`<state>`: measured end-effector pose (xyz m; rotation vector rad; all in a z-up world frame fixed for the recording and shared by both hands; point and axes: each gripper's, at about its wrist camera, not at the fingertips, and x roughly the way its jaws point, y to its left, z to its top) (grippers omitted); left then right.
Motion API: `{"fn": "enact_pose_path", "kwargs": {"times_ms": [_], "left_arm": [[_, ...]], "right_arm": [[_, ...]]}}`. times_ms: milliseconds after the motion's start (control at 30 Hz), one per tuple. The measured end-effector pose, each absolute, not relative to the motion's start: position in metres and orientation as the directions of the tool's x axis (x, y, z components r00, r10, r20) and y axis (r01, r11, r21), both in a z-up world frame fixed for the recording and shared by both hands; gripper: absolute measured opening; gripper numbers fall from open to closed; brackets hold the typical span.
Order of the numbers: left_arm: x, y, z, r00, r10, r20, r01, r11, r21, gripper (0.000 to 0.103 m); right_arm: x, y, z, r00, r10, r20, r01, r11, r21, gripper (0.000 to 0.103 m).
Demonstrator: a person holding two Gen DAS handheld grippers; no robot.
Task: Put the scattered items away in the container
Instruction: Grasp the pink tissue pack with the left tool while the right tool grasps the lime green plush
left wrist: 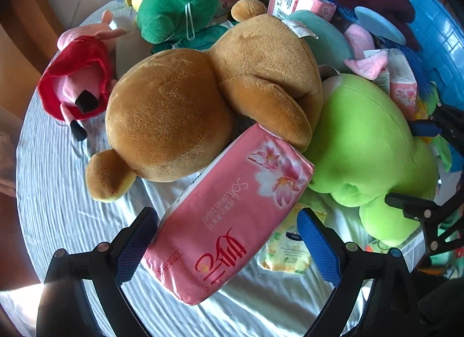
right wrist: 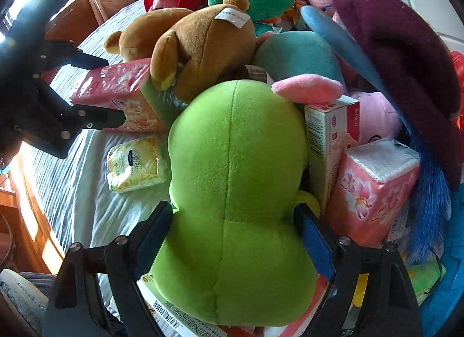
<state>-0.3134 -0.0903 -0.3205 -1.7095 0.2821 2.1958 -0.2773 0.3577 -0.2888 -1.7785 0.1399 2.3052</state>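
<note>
Beside the brown plush bear (left wrist: 208,96), on rumpled pale cloth (left wrist: 58,192): glossy pink tissue pack (left wrist: 229,215), lettered "Soft clean paper", between the left gripper (left wrist: 229,247)'s spread blue pads, contact unclear. Right of the bear, smooth lime-green plush (right wrist: 232,192) between the right gripper (right wrist: 232,238)'s wide-set pads, grip uncertain. Bare cloth near the bear's ear; blue container (left wrist: 435,32) beyond the pile.

1. Left gripper (left wrist: 227,245): two black angular plastic finger arms, each fitted with a blue textured pad (left wrist: 319,245).
2. Round silver screws (left wrist: 102,247) mark the finger joints.
3. Right gripper (right wrist: 232,241): same black frame, with blue pads (right wrist: 314,245) and silver screws (right wrist: 344,240).
4. A glossy black housing (right wrist: 34,12) sits behind the left fingers.
</note>
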Motion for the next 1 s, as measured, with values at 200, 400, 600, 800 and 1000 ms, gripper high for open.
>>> {"fn": "enact_pose_path", "kwargs": {"times_ms": [200, 400, 600, 800, 1000], "left_arm": [[-0.309, -0.096, -0.333, -0.186, 0.171, -0.968, -0.361, -0.928, -0.094, 0.095], [-0.304, -0.104, -0.335, -0.167, 0.193, -0.967, -0.321, -0.938, -0.132, 0.083], [-0.3, -0.1, -0.337, -0.172, 0.165, -0.971, -0.316, -0.943, -0.105, 0.082], [-0.302, -0.094, -0.337, -0.178, 0.156, -0.972, -0.29, -0.952, -0.099, 0.081], [-0.301, -0.091, -0.334, -0.19, 0.141, -0.972, -0.273, -0.958, -0.086, 0.071]], "right_arm": [[-0.289, 0.355, -0.303, -0.217, 0.135, -0.967, -0.229, -0.97, -0.084, 0.101], [-0.291, 0.349, -0.314, -0.201, 0.177, -0.963, -0.212, -0.968, -0.134, 0.103], [-0.292, 0.346, -0.322, -0.187, 0.226, -0.956, -0.206, -0.961, -0.186, 0.103], [-0.292, 0.345, -0.327, -0.196, 0.248, -0.949, -0.185, -0.959, -0.213, 0.103], [-0.29, 0.348, -0.322, -0.187, 0.236, -0.954, -0.191, -0.961, -0.2, 0.096]]}}
